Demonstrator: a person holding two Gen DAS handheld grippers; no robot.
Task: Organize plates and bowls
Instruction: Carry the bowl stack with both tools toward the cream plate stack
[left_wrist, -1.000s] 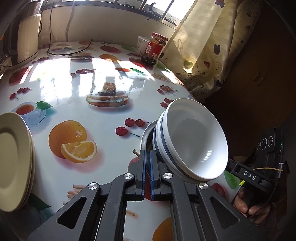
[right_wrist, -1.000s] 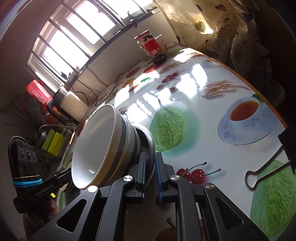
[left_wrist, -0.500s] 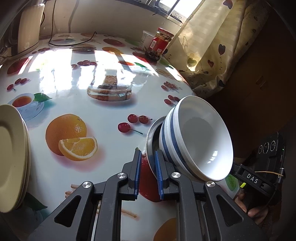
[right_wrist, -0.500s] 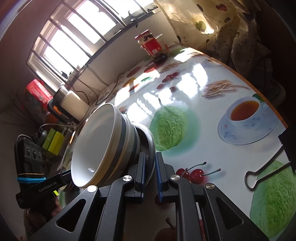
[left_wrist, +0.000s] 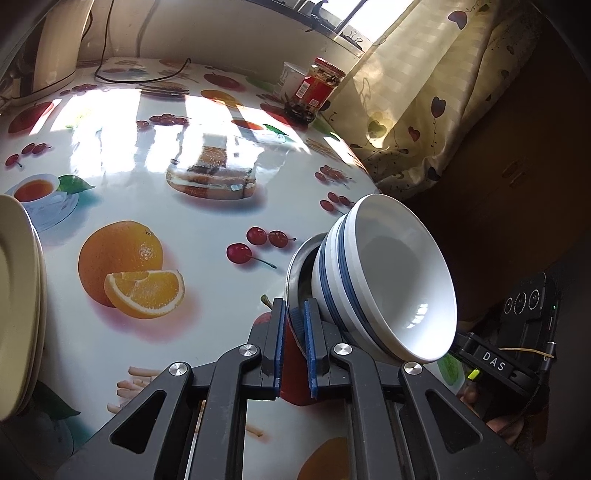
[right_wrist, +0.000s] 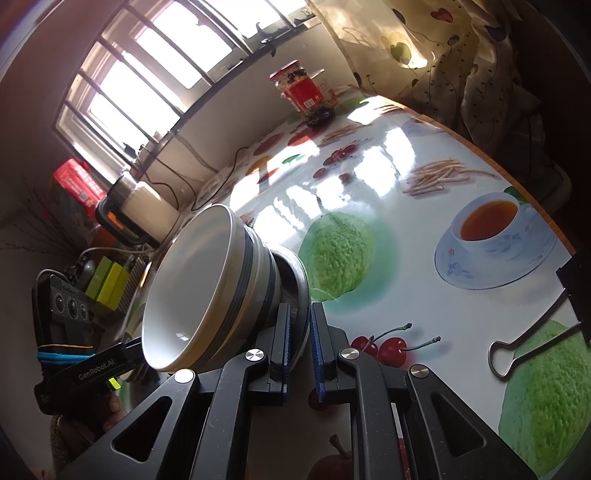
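Left wrist view: we see cream plates (left_wrist: 18, 302) stacked at the left edge of the fruit-print table (left_wrist: 155, 122), which the other view lacks.
Left gripper (left_wrist: 294, 325): fingers narrowly apart around the metal bowl (left_wrist: 297, 266) rim; contact unclear.
Right wrist view: only here we see a binder clip (right_wrist: 532, 347) and kettle (right_wrist: 140, 210).
Right gripper (right_wrist: 300, 332): slightly parted astride the same rim.
Bowls (right_wrist: 207, 291): white, blue-banded, nested in the metal bowl, tipped on edge.

Red-labelled jar (left_wrist: 316, 90) near curtain (left_wrist: 417, 92); kettle (right_wrist: 142, 205); binder clip (right_wrist: 532, 345).
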